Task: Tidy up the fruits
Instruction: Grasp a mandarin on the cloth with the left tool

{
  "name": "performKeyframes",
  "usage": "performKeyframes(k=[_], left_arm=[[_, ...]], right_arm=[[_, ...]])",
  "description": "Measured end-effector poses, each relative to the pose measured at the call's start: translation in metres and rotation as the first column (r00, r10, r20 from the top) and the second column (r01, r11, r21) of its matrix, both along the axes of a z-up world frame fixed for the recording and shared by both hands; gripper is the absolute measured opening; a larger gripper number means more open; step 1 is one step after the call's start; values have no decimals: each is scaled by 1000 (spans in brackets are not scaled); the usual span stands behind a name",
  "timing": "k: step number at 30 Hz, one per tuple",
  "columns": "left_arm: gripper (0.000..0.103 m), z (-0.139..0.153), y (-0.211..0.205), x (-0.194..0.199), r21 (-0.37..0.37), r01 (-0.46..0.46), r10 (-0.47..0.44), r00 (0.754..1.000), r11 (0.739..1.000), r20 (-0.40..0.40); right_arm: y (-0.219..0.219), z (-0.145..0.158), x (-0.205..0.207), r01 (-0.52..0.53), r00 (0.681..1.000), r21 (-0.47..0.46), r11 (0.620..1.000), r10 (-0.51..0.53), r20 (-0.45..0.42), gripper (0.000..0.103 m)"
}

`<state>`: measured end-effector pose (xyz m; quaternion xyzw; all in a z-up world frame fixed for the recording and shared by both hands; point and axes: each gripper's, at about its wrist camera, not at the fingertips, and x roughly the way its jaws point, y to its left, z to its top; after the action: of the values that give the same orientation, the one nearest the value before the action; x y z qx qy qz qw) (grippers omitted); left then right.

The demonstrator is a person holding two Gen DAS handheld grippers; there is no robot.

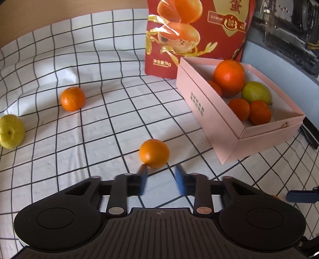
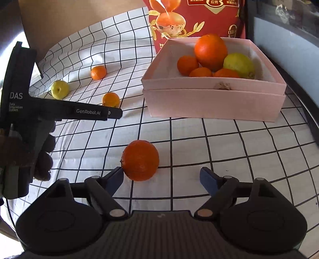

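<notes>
A small orange (image 1: pixel 154 153) lies on the checked cloth right at my left gripper's (image 1: pixel 161 177) blurred fingertips, touching the left one; the jaws stand narrow with nothing between them. From the right wrist view that gripper (image 2: pixel 117 113) reaches in from the left, in front of the same orange (image 2: pixel 111 99). My right gripper (image 2: pixel 162 175) is open, and a darker orange (image 2: pixel 140 160) sits just ahead of it, against its left fingertip. The pink box (image 1: pixel 209 103) (image 2: pixel 213 103) holds a big orange, several mandarins and a yellow-green fruit.
A loose mandarin (image 1: pixel 72 98) (image 2: pixel 98 72) and a yellow fruit (image 1: pixel 11 131) (image 2: pixel 59 89) lie further left on the cloth. A red fruit bag (image 1: pixel 189 29) (image 2: pixel 199 18) stands behind the box. A gloved hand (image 2: pixel 42 157) holds the left gripper.
</notes>
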<state>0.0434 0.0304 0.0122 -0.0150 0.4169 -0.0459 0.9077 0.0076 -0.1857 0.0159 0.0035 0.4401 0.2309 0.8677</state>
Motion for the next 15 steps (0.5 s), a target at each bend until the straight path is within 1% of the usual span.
performKeyframes(k=[1,7,12,14,15], left_arm=[[24,1,2,-2,-7,-4,4,1000,1000,3],[23,4,15,-22,-45,-23,22,1000,999,-7],[23,7,25,-35,-99,-33,32,999,995,-6],[24,8,25,-36,-108,-31,31,1000,994,1],[24,9,25,-36,-105,-30,31,1000,994,6]], right_arm=[[0,0,0,0,1000,-3,1000,0,2,85],[10,-3,-2,-15,1000,-47,999,16,27,91],[23,-7,-8,-35,997,-125,992,43,66,96],[29,-9,-11,-45,995,-166,985,60,84,96],[30,-10,-13,-45,994,-172,984,62,94,96]])
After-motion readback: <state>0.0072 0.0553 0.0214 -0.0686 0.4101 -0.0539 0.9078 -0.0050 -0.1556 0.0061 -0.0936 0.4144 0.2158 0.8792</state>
